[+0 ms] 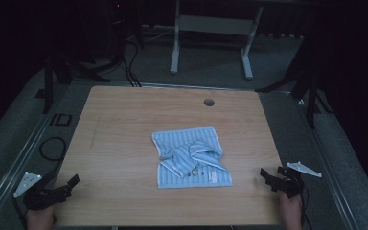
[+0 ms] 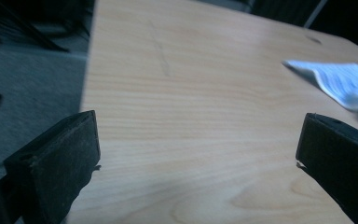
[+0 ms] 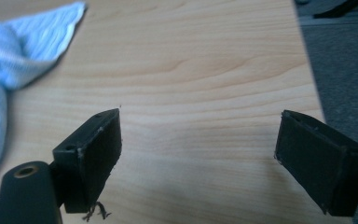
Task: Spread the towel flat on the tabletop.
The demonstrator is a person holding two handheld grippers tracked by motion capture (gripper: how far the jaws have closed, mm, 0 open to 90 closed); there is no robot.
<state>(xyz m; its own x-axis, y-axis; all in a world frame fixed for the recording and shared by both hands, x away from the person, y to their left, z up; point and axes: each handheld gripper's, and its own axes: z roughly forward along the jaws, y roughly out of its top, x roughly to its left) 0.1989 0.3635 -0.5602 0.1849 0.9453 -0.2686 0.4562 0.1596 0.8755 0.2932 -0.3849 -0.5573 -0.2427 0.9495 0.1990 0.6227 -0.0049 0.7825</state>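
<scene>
- The wooden tabletop (image 1: 124, 143) is the largest thing here; a small round hole (image 1: 209, 102) sits near its far edge, beyond the cloth.
- A second table's white frame (image 1: 211, 28) stands on the floor, well behind the tabletop.
- The cloth (image 1: 191, 155), light blue with stripes, lies rumpled around the middle of the tabletop, a little toward the near right. Its upper part is folded over itself in loose ridges; its lower edge lies flat. No container is on the tabletop, and nothing lies on or against the cloth.
- The left claw (image 1: 57, 191) is at the near left corner of the tabletop, well apart from the cloth. Its jaws stand wide apart and grip nothing.
- The right claw (image 1: 273, 178) is at the near right edge, near the cloth's lower right corner but not touching it. Its jaws are also spread wide with nothing between them.
- Bare wood lies between each claw and the cloth.
</scene>
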